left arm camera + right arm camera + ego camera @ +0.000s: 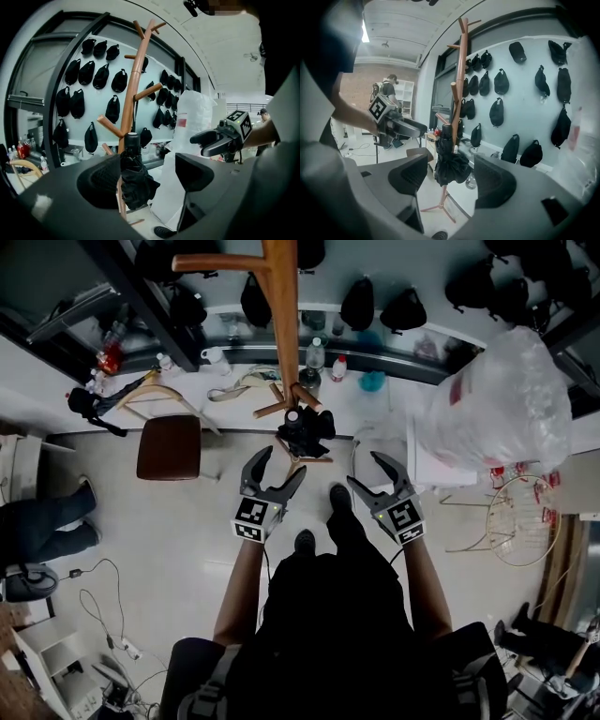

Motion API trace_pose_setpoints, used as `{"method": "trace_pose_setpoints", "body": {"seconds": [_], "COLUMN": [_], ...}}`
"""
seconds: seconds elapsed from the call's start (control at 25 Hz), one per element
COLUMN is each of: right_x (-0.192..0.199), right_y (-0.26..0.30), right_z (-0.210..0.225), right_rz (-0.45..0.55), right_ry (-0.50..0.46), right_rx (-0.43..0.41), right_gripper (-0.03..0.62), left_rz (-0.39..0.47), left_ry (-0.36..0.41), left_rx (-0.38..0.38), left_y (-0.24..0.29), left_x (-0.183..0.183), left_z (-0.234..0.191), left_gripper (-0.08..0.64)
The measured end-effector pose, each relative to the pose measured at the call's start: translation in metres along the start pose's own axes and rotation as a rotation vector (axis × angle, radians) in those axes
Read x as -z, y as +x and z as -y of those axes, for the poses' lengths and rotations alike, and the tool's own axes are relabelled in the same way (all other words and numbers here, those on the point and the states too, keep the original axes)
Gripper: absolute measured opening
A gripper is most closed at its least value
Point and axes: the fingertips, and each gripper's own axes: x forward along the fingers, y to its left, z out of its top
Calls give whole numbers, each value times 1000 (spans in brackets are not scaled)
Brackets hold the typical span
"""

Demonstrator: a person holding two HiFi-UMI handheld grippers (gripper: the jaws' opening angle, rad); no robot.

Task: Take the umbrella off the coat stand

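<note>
A black folded umbrella (305, 432) hangs from a low peg of the wooden coat stand (279, 296). Both grippers are held side by side just short of it. My left gripper (281, 463) is open and empty, and in its own view the umbrella (133, 178) hangs beyond the wide jaws, against the stand (129, 103). My right gripper (366, 470) is open too, with nothing between its fingers. In the right gripper view the umbrella (451, 166) hangs ahead of the jaws on the stand (457, 103). Neither gripper touches the umbrella.
A brown stool (169, 446) stands left of the stand, and a large white plastic bag (497, 404) stands to its right. Black caps (112, 108) hang on the wall behind. A wire basket (520, 521) sits at right, and a person's legs (42, 526) show at left.
</note>
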Motion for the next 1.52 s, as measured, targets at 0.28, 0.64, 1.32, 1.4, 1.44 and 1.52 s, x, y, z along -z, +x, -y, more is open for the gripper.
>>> {"method": "trace_pose_setpoints", "body": {"seconds": [0.28, 0.64, 1.32, 1.4, 1.44, 1.52], "right_x": [10, 30, 43, 44, 45, 43], "right_y": [4, 2, 9, 10, 11, 12], "right_z": [16, 31, 52, 53, 54, 54], "right_rz": [-36, -84, -114, -117, -117, -115], "right_ry": [-6, -6, -11, -13, -14, -14], "right_rx": [-9, -23, -56, -59, -62, -66], "right_gripper": [311, 310, 304, 304, 304, 291], "left_rz": [-11, -52, -104, -95, -91, -88], "left_ry": [-24, -43, -111, -117, -115, -106], "left_rx": [-34, -131, -298, -306, -307, -313], "left_y": [28, 68, 115, 115, 116, 116], "left_x": [17, 36, 44, 44, 43, 42], "left_z": [-17, -33, -60, -61, -60, -58], "left_gripper": [394, 446, 407, 350, 335, 303]}}
